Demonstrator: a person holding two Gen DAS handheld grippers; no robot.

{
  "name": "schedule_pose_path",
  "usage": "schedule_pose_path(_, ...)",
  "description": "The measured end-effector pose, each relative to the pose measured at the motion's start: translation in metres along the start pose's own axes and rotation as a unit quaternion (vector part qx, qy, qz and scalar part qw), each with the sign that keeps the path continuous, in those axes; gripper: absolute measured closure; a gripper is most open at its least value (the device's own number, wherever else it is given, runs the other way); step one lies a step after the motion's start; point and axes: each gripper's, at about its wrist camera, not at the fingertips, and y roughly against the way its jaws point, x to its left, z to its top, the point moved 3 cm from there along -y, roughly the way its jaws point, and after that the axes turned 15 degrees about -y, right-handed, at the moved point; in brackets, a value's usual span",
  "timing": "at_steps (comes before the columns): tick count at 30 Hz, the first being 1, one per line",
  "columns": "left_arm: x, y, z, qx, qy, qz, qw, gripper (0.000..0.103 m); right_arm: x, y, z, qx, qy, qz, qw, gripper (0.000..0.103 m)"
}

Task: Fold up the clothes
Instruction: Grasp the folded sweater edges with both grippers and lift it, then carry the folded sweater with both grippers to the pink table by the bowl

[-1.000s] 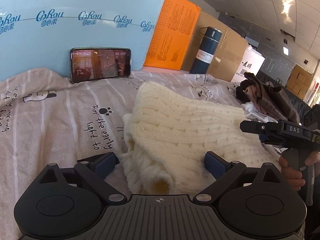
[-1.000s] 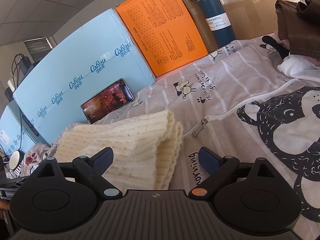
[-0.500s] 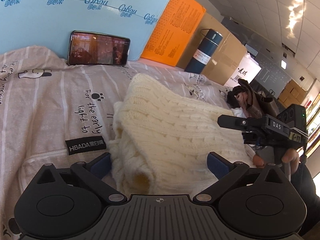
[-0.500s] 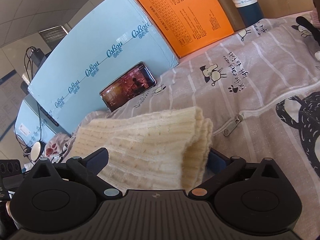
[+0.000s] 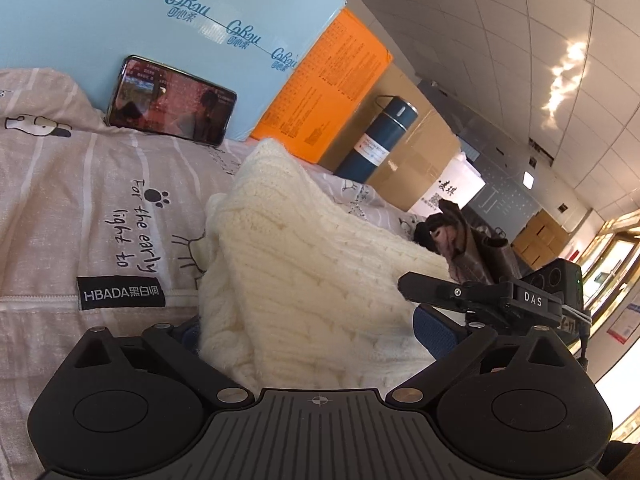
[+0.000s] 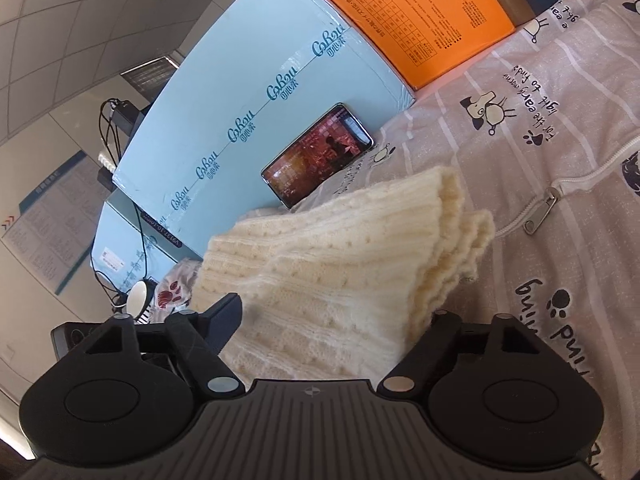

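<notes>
A folded cream knit sweater [image 5: 304, 276] lies on the printed grey bedsheet [image 5: 80, 200]. My left gripper [image 5: 312, 328] is open, its two fingers spread on either side of the sweater's near end, which fills the gap. The sweater also shows in the right wrist view [image 6: 332, 276]. My right gripper [image 6: 336, 320] is open around the sweater's other end; the knit covers its right finger. The right gripper also shows in the left wrist view [image 5: 480, 300], at the sweater's right side.
A phone [image 5: 172, 102] leans on a light blue box [image 5: 160, 12] at the back. An orange box [image 5: 332, 88], a blue flask [image 5: 376, 140] and cardboard boxes stand beside it. A dark brown garment [image 5: 464, 244] lies at the right. A zipper [image 6: 540, 208] crosses the sheet.
Both grippers have pushed forward onto the sweater's two ends, so the knit now lies between their fingers. Both views have tilted, and the sweater's ends look raised off the sheet.
</notes>
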Motion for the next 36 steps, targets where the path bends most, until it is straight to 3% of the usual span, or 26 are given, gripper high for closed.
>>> schedule_pose_path(1,0.002,0.0,0.0,-0.002,0.005,0.005,1.0,0.013,-0.001,0.0,-0.001,-0.003,0.006,-0.003,1.0,0.047)
schedule_pose_path(3,0.006,0.002,-0.001,-0.008,0.019,0.006,0.9998,0.04,0.001,0.002,-0.003,-0.009,0.021,-0.001,1.0,0.058)
schedule_pose_path(4,0.006,0.002,-0.001,-0.01,0.02,0.003,0.9998,0.044,0.002,0.002,-0.004,-0.013,0.032,-0.002,0.999,0.064)
schedule_pose_path(8,0.004,0.007,-0.001,-0.02,0.018,-0.008,0.9996,0.057,0.006,0.004,-0.009,-0.029,0.069,-0.002,0.997,0.073)
schedule_pose_path(11,0.001,0.017,0.003,-0.028,0.018,-0.011,0.9994,0.06,0.011,0.005,-0.011,-0.038,0.067,-0.002,0.997,0.081)
schedule_pose_path(16,-0.002,0.048,0.015,-0.056,0.009,-0.009,0.9984,0.06,0.04,0.006,-0.021,-0.07,0.047,-0.001,0.996,0.081)
schedule_pose_path(20,0.0,0.091,0.028,-0.098,-0.015,0.014,0.995,0.06,0.077,0.001,-0.029,-0.09,0.04,0.016,0.995,0.081)
schedule_pose_path(23,0.006,0.13,0.035,-0.133,-0.034,0.045,0.9895,0.06,0.115,-0.013,-0.037,-0.092,0.07,0.037,0.993,0.081)
schedule_pose_path(31,0.038,0.227,0.047,-0.199,-0.052,0.157,0.9658,0.06,0.215,-0.093,-0.055,-0.047,0.107,0.099,0.988,0.081)
schedule_pose_path(36,0.078,0.273,0.04,-0.275,-0.035,0.207,0.9383,0.06,0.258,-0.15,-0.068,-0.028,0.102,0.124,0.987,0.081)
